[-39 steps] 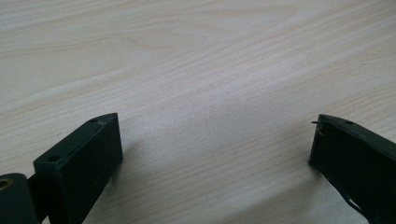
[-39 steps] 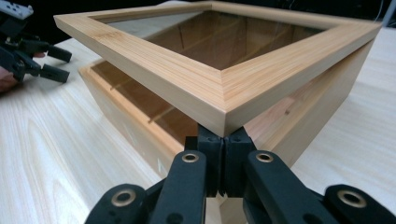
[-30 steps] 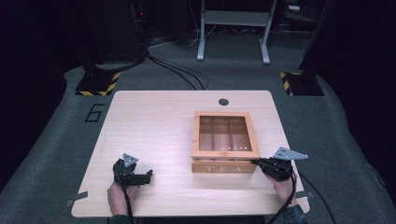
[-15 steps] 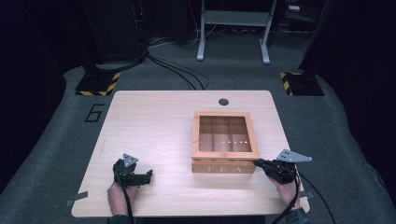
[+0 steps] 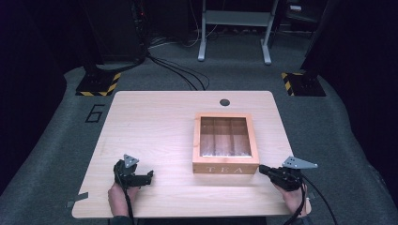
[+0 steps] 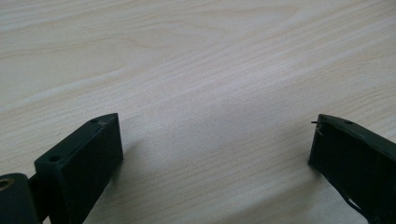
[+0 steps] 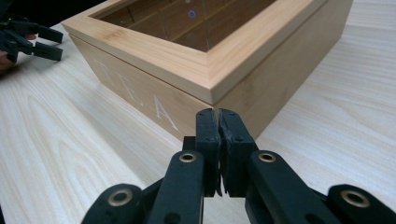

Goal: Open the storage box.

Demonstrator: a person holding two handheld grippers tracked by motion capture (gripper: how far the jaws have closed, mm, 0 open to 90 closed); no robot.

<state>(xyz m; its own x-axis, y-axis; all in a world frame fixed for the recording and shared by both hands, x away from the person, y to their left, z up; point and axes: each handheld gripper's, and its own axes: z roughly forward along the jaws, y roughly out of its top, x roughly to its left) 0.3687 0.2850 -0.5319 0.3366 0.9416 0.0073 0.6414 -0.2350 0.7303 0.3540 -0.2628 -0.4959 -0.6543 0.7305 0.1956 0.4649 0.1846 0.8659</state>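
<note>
Two grippers low at table's near edge | right gripper (image 5: 264,169) jaws pressed together, empty, has edged back from square wooden glass-lidded TEA box (image 5: 225,143) at mid-right, lid down | left gripper (image 5: 149,176) unmoved, jaws wide, empty | light wooden table (image 5: 155,122)

Left black two-jaw handheld gripper (image 5: 149,176): matte black body, grey three-cornered plate on top with small dark holes, thin black cable trailing back past the hand (image 5: 119,196). In its own view, two blocky black jaws with flat inner faces, a small screw hole near each tip, and a brass-coloured ring at the rear of one.

Right black two-jaw handheld gripper (image 7: 218,113): same matte black build, larger grey three-cornered plate on top, black cable looping back behind the hand (image 5: 295,198). In its own view, black linkage arms behind the jaws carry four brass-ringed pivot holes; small dark screw holes dot the jaw blocks.
</note>
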